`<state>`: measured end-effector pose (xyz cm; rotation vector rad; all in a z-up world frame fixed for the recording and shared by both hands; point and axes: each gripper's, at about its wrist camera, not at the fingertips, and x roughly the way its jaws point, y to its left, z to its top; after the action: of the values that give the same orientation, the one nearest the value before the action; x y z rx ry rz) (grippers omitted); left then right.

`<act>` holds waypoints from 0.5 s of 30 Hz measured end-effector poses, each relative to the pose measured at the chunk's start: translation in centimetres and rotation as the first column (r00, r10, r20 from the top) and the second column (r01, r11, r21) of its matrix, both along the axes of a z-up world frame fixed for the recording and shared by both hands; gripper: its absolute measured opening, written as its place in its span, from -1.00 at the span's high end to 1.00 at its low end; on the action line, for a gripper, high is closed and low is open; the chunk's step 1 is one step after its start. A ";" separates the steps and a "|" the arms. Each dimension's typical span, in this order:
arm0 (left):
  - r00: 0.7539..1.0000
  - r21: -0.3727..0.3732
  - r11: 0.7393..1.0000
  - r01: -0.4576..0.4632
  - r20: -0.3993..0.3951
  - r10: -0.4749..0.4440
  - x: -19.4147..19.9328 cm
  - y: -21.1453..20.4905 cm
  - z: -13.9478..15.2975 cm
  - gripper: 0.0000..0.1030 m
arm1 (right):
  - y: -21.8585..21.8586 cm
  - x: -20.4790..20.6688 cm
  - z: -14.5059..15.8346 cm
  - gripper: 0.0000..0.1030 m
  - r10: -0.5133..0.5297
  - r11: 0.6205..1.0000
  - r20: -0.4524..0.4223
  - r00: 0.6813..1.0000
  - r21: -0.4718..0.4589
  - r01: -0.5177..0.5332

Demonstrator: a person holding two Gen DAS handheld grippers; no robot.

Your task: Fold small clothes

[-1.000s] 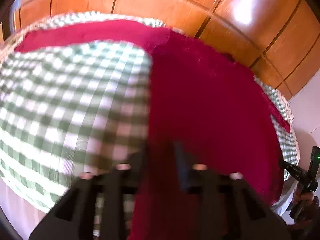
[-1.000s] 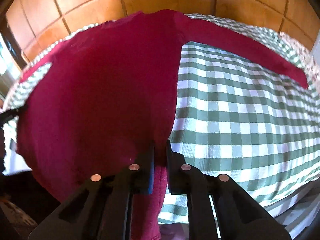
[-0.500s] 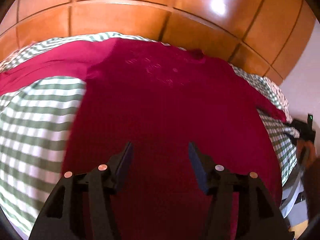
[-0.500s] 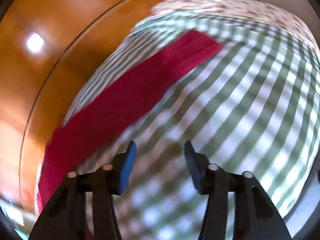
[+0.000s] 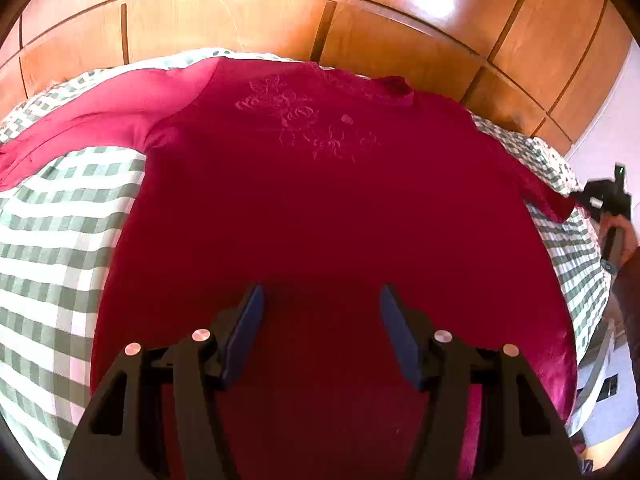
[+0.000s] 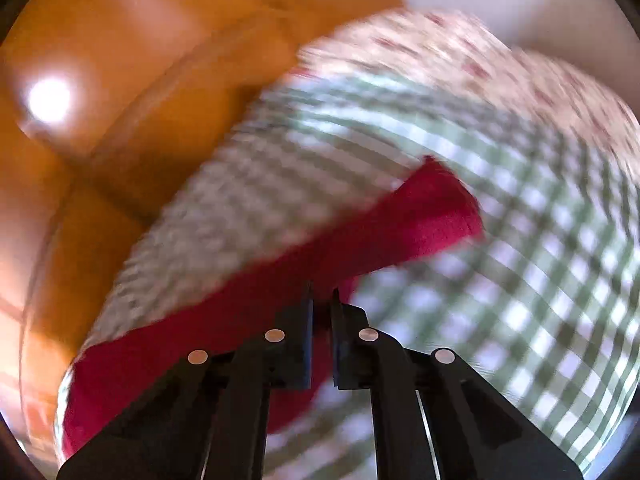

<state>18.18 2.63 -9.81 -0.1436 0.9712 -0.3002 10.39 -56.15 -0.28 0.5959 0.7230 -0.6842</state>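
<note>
A dark red long-sleeved top lies spread flat on a green-and-white checked bedspread, with embroidery on its chest and a sleeve reaching out to the left. My left gripper is open and empty, just above the top's lower part. My right gripper is shut on the top's other sleeve, which runs across the checked spread in the blurred right wrist view. The right gripper also shows at the far right of the left wrist view.
Glossy wooden wardrobe panels stand close behind the bed. A floral pillow or sheet lies at the bed's far end. The bed's edge drops off at the right.
My left gripper has opened, let go of the top and shifted over its middle. My right gripper let go of the top, swung over to the sleeve while open, then shut on it.
</note>
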 end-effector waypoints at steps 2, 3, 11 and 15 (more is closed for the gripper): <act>1.000 -0.027 1.000 -0.005 -0.004 0.004 0.3 0.2 0.1 -0.17 | 3.4 2.4 2.0 0.89 0.124 0.992 0.032 0.992 -0.038 -0.122; 1.000 -0.038 0.999 -0.006 -0.005 0.006 0.4 0.4 0.2 -0.17 | 5.1 3.5 2.7 0.89 0.174 0.984 0.048 0.984 -0.047 -0.172; 0.999 -0.119 0.992 -0.044 -0.002 0.044 1.3 2.3 1.1 -0.18 | 21.2 13.2 4.0 0.89 0.537 0.841 0.151 0.830 -0.024 -0.540; 0.998 -0.151 0.986 -0.067 -0.009 0.066 2.0 3.4 1.2 -0.18 | 29.5 16.2 2.1 0.89 0.676 0.732 0.132 0.725 0.001 -0.682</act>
<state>20.22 5.99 -8.58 -0.3149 0.9449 -0.3124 26.62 -26.70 1.82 0.3653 0.7766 0.0645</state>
